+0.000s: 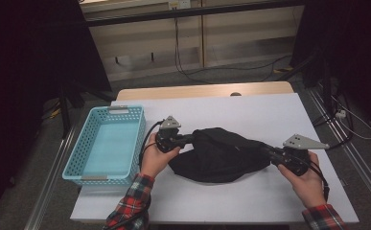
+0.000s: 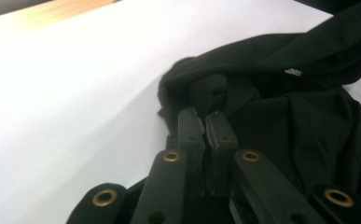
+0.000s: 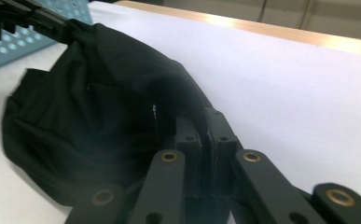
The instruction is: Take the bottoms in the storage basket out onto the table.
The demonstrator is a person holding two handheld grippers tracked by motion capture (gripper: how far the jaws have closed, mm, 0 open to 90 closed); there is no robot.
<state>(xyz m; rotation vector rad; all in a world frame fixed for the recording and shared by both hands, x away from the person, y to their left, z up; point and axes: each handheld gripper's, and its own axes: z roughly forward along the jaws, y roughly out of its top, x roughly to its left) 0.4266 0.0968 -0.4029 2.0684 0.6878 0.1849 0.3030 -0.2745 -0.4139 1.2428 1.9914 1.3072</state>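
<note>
A black garment (image 1: 221,153) lies bunched on the white table (image 1: 250,110), lifted slightly at both ends. My left gripper (image 1: 192,139) is shut on its left end. In the left gripper view the jaws (image 2: 205,116) pinch a fold of the dark cloth (image 2: 285,116). My right gripper (image 1: 264,149) is shut on the right end. In the right gripper view the jaws (image 3: 205,116) press together on the fabric (image 3: 89,107), and the left gripper (image 3: 52,28) grips the far end at upper left.
A light blue plastic basket (image 1: 77,158) stands at the table's left side, close to my left hand; its perforated wall (image 3: 10,46) appears in the right gripper view. A wooden strip (image 1: 202,91) borders the far side. Cables lie on the floor beyond.
</note>
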